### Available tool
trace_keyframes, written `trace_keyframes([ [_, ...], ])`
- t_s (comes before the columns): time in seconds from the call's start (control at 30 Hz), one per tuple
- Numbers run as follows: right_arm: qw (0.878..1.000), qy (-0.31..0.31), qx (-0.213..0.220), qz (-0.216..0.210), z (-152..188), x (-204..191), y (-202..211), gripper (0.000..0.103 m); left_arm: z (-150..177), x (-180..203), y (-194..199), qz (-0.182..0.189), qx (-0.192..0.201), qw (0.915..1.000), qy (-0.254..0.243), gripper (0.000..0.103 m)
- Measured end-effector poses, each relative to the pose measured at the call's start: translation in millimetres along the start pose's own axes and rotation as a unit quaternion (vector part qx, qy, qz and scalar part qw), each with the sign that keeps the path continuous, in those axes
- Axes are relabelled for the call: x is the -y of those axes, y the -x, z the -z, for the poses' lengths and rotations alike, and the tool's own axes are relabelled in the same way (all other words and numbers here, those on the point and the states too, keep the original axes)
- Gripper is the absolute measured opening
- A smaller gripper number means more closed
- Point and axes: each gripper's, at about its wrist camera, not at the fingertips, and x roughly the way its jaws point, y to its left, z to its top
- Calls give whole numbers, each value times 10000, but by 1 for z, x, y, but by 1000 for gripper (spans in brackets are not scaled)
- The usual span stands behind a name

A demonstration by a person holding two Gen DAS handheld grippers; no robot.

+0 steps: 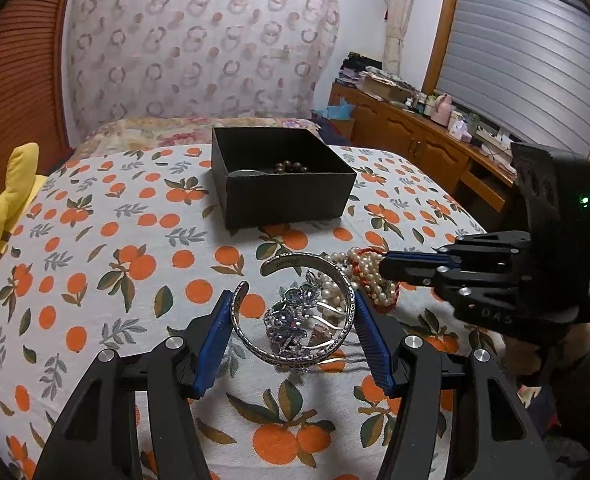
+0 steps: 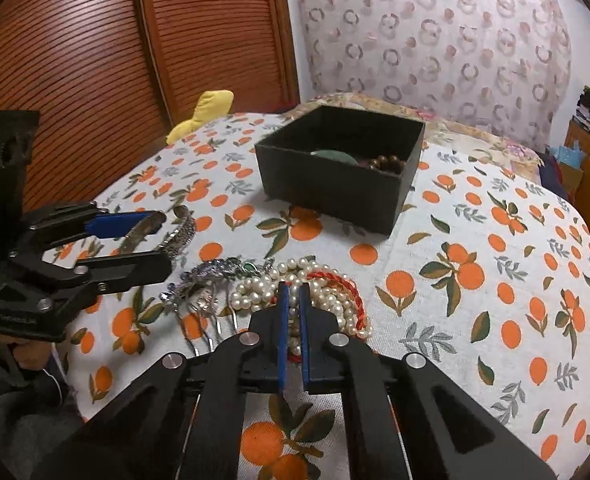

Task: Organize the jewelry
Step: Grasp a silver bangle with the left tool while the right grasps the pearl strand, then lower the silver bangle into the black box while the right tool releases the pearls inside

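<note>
My left gripper (image 1: 293, 294) is shut on a silver cuff bangle (image 1: 295, 354), its blue pads pressing both sides of the ring; it also shows in the right wrist view (image 2: 163, 232). Seen through the bangle, a purple jewelled hair comb (image 1: 291, 320) lies on the cloth. My right gripper (image 2: 293, 286) is shut on a pile of white pearl strands (image 2: 255, 290) mixed with a red braided cord (image 2: 341, 280). A black open box (image 1: 283, 196) stands farther back, holding brown beads (image 1: 291, 167) and a green stone piece (image 2: 331, 156).
The orange-print cloth (image 1: 95, 240) covers the bed. A yellow plush toy (image 1: 11, 200) lies at the left edge. A wooden slatted door (image 2: 75, 60) is at the left, a wooden cabinet (image 1: 415, 140) with clutter at the right.
</note>
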Motion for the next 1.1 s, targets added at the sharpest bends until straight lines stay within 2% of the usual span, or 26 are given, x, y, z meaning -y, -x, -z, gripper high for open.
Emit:
trace_keyframes([
  [0.57,9951,195,953,167,-43,-4,80,6,-15,-4,15,-26,224,9997,-3,57],
  [1.1,9866,396,1525,414,-86,-10,120,6,-38,-9,14,-92,364,9993,-88,57],
])
